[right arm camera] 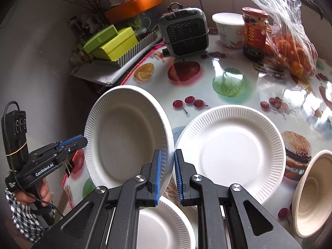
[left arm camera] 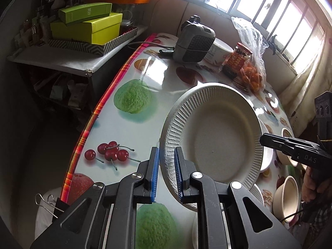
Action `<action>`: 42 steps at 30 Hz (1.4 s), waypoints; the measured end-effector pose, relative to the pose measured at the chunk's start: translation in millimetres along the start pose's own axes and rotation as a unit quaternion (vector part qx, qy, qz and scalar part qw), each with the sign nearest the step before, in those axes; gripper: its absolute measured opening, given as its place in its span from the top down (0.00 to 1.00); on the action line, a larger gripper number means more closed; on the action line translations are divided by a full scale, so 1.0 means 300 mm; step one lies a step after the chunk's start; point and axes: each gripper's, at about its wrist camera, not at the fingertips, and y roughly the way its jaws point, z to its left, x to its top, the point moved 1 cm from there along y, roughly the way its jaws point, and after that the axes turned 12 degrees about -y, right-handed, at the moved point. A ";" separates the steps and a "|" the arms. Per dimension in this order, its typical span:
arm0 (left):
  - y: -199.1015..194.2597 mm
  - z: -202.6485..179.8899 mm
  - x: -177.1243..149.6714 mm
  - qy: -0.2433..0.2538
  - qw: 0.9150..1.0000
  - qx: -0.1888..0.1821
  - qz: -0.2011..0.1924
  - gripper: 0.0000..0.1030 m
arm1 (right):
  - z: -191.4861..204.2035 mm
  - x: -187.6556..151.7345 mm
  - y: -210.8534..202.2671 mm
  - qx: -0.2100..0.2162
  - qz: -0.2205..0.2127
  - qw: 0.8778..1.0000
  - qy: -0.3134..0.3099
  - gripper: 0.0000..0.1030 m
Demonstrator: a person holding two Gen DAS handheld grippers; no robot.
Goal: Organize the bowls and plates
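The lifted plate [right arm camera: 124,132] hangs tilted above the desk [right arm camera: 259,83], left of centre in the right wrist view. The left hand-held gripper [left arm camera: 166,152] has the plate's ribbed rim between its narrow-set blue pads. The right hand-held gripper [right arm camera: 167,154] pinches the opposite rim in the same way, so both seem to be clamping it. The likely step is stacking it on the flat plate [right arm camera: 230,151] lying at centre right. To do that well, level the lifted plate first and centre it over the flat one. Lower it until the rims nest, and release one side at a time so the light paper does not skid on the glossy cloth. A third plate [right arm camera: 166,228] lies at the bottom edge. The bowl [right arm camera: 311,193] at lower right leans on its side, empty. In the upper right, a plastic bag [right arm camera: 290,47] holds oranges, a jar [right arm camera: 255,31] holds dark sauce, and a white tub [right arm camera: 228,29] is lidded, its contents hidden.
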 end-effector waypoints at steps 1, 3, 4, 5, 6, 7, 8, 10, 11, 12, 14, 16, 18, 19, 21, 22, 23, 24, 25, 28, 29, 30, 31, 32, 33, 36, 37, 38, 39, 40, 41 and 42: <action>-0.003 -0.005 -0.012 0.003 1.000 0.000 0.001 0.85 | 0.005 -0.017 -0.009 -0.002 0.000 1.000 0.000 0.87; -0.013 -0.016 -0.038 0.009 1.000 0.001 0.002 0.85 | 0.013 -0.047 -0.025 -0.005 0.001 1.000 0.000 0.87; -0.018 -0.019 -0.050 0.010 1.000 -0.001 0.003 0.85 | 0.013 -0.060 -0.037 -0.004 0.000 1.000 0.003 0.87; -0.023 -0.020 -0.061 0.010 1.000 -0.003 0.004 0.85 | 0.013 -0.076 -0.045 -0.003 -0.001 1.000 0.006 0.87; -0.029 -0.022 -0.074 0.012 1.000 -0.005 0.005 0.85 | 0.015 -0.094 -0.053 -0.002 -0.001 1.000 0.008 0.87; -0.034 -0.026 -0.085 0.015 1.000 -0.006 0.006 0.85 | 0.017 -0.110 -0.059 -0.002 -0.001 1.000 0.008 0.87; -0.038 -0.029 -0.096 0.016 1.000 -0.006 0.008 0.85 | 0.019 -0.125 -0.064 -0.001 0.000 1.000 0.009 0.87; -0.045 -0.039 -0.120 0.023 1.000 -0.005 0.009 0.85 | 0.024 -0.157 -0.074 -0.003 0.004 1.000 0.009 0.87; -0.047 -0.043 -0.132 0.026 1.000 -0.005 0.012 0.85 | 0.026 -0.172 -0.078 -0.004 0.007 1.000 0.010 0.87; -0.047 -0.047 -0.145 0.028 0.999 -0.005 0.015 0.85 | 0.026 -0.188 -0.081 -0.005 0.009 1.000 0.010 0.87; -0.047 -0.055 -0.173 0.035 0.999 -0.007 0.021 0.85 | 0.025 -0.217 -0.090 -0.009 0.015 1.000 0.013 0.87; -0.041 -0.063 -0.197 0.040 0.999 -0.006 0.029 0.85 | 0.022 -0.243 -0.100 -0.009 0.018 1.000 0.015 0.87; -0.034 -0.067 -0.220 0.043 0.998 -0.006 0.036 0.85 | 0.020 -0.263 -0.109 -0.011 0.019 1.000 0.019 0.87; -0.034 -0.071 -0.232 0.044 0.998 -0.008 0.038 0.85 | 0.019 -0.274 -0.113 -0.011 0.020 1.000 0.021 0.87; -0.034 -0.072 -0.250 0.042 0.998 -0.009 0.044 0.85 | 0.017 -0.295 -0.118 -0.011 0.026 0.999 0.022 0.87; -0.033 -0.074 -0.258 0.043 0.998 -0.011 0.047 0.85 | 0.019 -0.305 -0.120 -0.014 0.030 0.999 0.020 0.87; -0.033 -0.076 -0.266 0.043 0.998 -0.011 0.050 0.85 | 0.021 -0.314 -0.120 -0.016 0.034 0.999 0.018 0.87; -0.035 -0.077 -0.273 0.043 0.998 -0.010 0.052 0.85 | 0.022 -0.323 -0.119 -0.015 0.037 0.999 0.018 0.87; -0.037 -0.079 -0.280 0.046 0.998 -0.009 0.051 0.85 | 0.022 -0.328 -0.119 -0.014 0.040 0.999 0.017 0.87; -0.037 -0.082 -0.300 0.050 0.997 -0.006 0.058 0.85 | 0.026 -0.343 -0.116 -0.016 0.045 0.999 0.016 0.87; -0.036 -0.084 -0.307 0.051 0.997 -0.004 0.059 0.85 | 0.026 -0.345 -0.114 -0.017 0.047 0.999 0.016 0.87; -0.035 -0.084 -0.313 0.051 0.997 -0.004 0.062 0.85 | 0.025 -0.349 -0.113 -0.017 0.050 0.998 0.016 0.87; -0.035 -0.087 -0.318 0.052 0.997 -0.004 0.063 0.85 | 0.027 -0.354 -0.113 -0.019 0.052 0.998 0.016 0.87; -0.034 -0.087 -0.323 0.052 0.997 -0.004 0.064 0.85 | 0.030 -0.358 -0.113 -0.021 0.055 0.998 0.014 0.87; -0.034 -0.087 -0.327 0.051 0.996 -0.002 0.066 0.85 | 0.034 -0.361 -0.114 -0.021 0.057 0.998 0.011 0.87; -0.038 -0.096 -0.338 0.059 0.996 0.000 0.069 0.85 | 0.037 -0.369 -0.120 -0.026 0.060 0.998 0.008 0.87; -0.039 -0.098 -0.340 0.060 0.996 0.000 0.070 0.85 | 0.033 -0.371 -0.123 -0.027 0.059 0.998 0.009 0.87; -0.038 -0.099 -0.340 0.061 0.996 0.000 0.070 0.85 | 0.032 -0.372 -0.124 -0.027 0.059 0.998 0.010 0.87; -0.039 -0.099 -0.341 0.059 0.996 0.001 0.072 0.85 | 0.033 -0.373 -0.125 -0.027 0.059 0.998 0.009 0.87; -0.040 -0.100 -0.342 0.059 0.996 0.002 0.073 0.85 | 0.035 -0.374 -0.126 -0.030 0.061 0.998 0.007 0.87; -0.043 -0.103 -0.345 0.062 0.995 0.004 0.072 0.85 | 0.040 -0.374 -0.125 -0.035 0.063 0.997 0.002 0.87; -0.043 -0.105 -0.348 0.067 0.995 0.008 0.072 0.85 | 0.047 -0.374 -0.123 -0.040 0.066 0.997 -0.006 0.87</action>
